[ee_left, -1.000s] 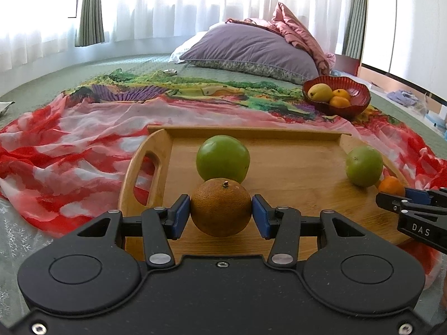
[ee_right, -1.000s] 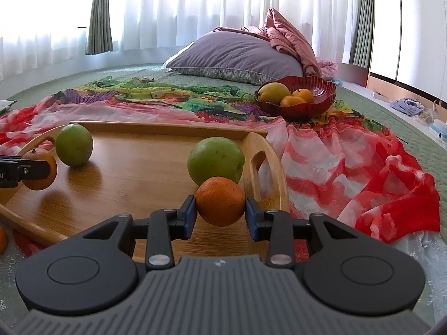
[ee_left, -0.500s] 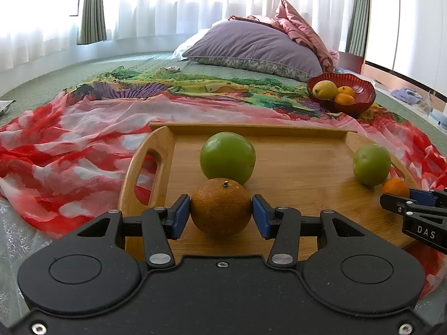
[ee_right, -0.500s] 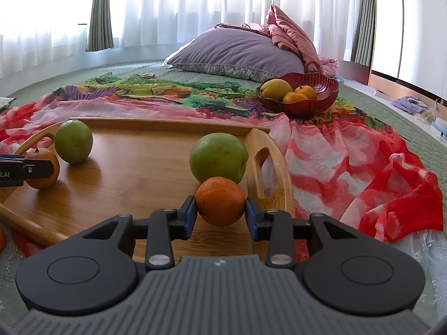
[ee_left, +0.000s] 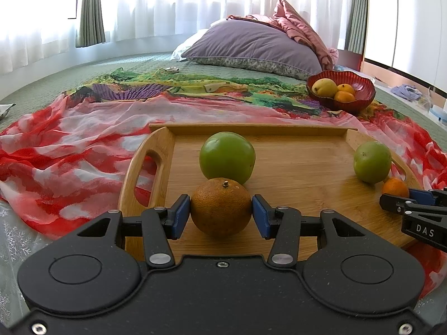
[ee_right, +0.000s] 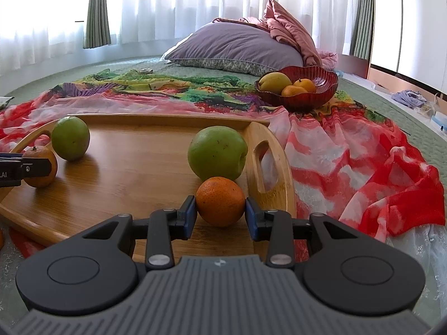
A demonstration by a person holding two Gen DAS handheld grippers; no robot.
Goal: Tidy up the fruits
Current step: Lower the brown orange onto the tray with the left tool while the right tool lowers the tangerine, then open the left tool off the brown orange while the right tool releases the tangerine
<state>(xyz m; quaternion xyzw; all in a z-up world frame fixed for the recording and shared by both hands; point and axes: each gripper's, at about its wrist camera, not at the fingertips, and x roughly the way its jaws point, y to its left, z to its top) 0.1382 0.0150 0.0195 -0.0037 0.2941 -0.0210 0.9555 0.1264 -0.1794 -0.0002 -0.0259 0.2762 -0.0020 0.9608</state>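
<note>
My left gripper (ee_left: 221,216) is shut on a dull brownish orange (ee_left: 221,207) low over the left end of a wooden tray (ee_left: 301,178). A green apple (ee_left: 226,157) sits just behind it. My right gripper (ee_right: 220,216) is shut on a bright small orange (ee_right: 220,201) at the tray's (ee_right: 134,173) right end, by its handle (ee_right: 269,164), with a second green apple (ee_right: 217,153) behind it. Each view shows the other gripper and its fruit at the edge: the right gripper (ee_left: 413,203) in the left wrist view, the left gripper (ee_right: 16,167) in the right wrist view.
A red bowl (ee_left: 360,95) (ee_right: 324,86) with a yellow fruit and two oranges stands beyond the tray on a colourful cloth (ee_left: 69,145). A purple pillow (ee_left: 251,47) lies at the back. Another orange shows at the left edge (ee_right: 1,240), off the tray.
Both grippers have lowered slightly and moved forward over the tray, each still holding its orange. The fruits on the tray have not moved.
</note>
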